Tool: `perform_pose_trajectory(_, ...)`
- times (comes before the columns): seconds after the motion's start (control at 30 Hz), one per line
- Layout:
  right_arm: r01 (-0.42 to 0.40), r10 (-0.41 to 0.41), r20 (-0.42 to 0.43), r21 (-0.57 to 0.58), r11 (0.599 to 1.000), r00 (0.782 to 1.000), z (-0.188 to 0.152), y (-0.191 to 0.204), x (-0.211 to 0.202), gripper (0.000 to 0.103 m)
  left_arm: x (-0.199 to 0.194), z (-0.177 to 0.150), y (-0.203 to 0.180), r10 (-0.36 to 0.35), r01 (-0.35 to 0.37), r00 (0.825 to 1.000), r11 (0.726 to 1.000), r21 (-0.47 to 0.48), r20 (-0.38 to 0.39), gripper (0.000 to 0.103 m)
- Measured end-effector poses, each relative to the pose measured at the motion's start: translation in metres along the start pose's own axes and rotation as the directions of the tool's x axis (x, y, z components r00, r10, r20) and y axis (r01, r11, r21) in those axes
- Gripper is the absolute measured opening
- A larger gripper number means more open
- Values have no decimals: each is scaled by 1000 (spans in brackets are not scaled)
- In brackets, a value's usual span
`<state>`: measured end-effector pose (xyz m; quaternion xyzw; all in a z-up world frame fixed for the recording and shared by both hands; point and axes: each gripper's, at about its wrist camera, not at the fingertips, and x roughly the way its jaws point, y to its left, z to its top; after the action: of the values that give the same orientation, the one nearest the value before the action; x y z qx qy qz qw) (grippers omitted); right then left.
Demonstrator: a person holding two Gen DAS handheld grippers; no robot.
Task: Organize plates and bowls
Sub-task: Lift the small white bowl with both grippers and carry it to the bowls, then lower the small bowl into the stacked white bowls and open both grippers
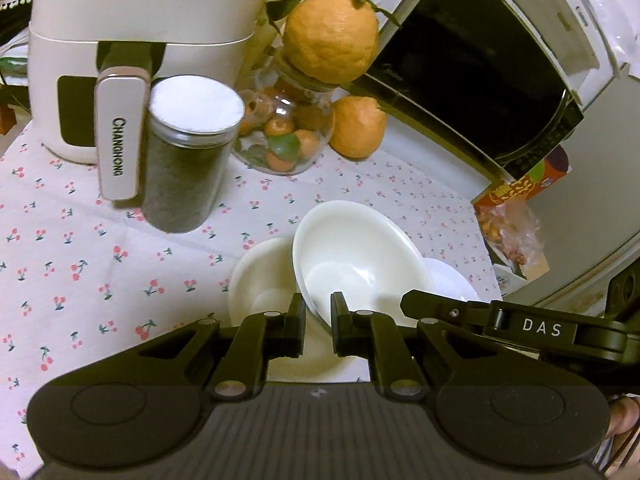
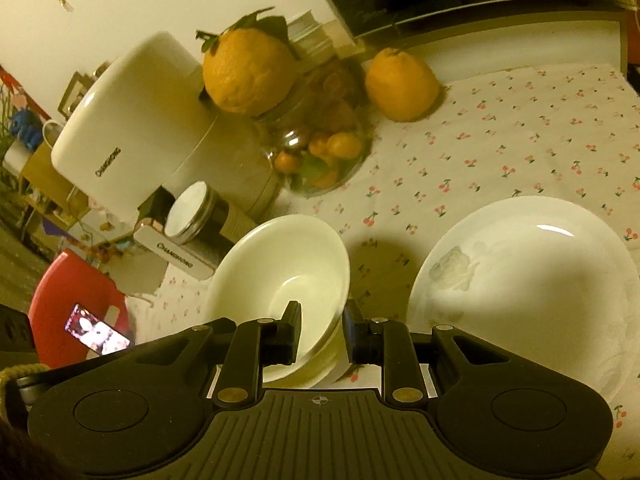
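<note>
**Both grippers clamped on the same white bowl**

Your left gripper [image 1: 318, 330] has its fingers [image 1: 297, 330] drawn narrow onto the near rim of the white bowl [image 1: 352, 256], one finger outside the wall and one inside. In the left wrist view the bowl sits tilted, its open mouth facing up and toward you. Another white dish [image 1: 260, 280] lies just beside it on the left, with a further white rim showing at its right; whether the bowl touches them you cannot tell from here.

Your right gripper [image 2: 320, 332] holds the bowl's rim too, with its fingers [image 2: 294, 332] narrow, one inside the bowl and one outside. In the right wrist view the bowl stands over the cherry-print tabletop [image 2: 500, 152], left of a large white plate [image 2: 532, 292] with a faint grey pattern. The plate lies flat, apart from the bowl.

Behind the dishes you have a white air fryer [image 1: 140, 20], a dark jar with a white lid [image 1: 188, 152] just in front of it, a glass jar of small oranges [image 1: 288, 136] topped by a big orange fruit [image 1: 330, 36], and a second fruit [image 1: 358, 126] beside the microwave [image 1: 480, 72].
</note>
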<state>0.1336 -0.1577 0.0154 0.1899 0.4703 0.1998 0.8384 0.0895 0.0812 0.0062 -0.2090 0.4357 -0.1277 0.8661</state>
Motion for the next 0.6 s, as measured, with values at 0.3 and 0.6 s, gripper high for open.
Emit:
perform_pose_trajectory(0.3, 29, -30, -25, -25, 999, 999, -4, 9, 16, 23, 7, -2, 10, 30, -31, 999, 999, -10, -32, 11)
perform_pose_trajectory(0.6, 66, -69, -54, -64, 996, 996, -6, 13, 28, 23, 14, -4, 10, 88, -85, 994, 995, 42, -61, 12)
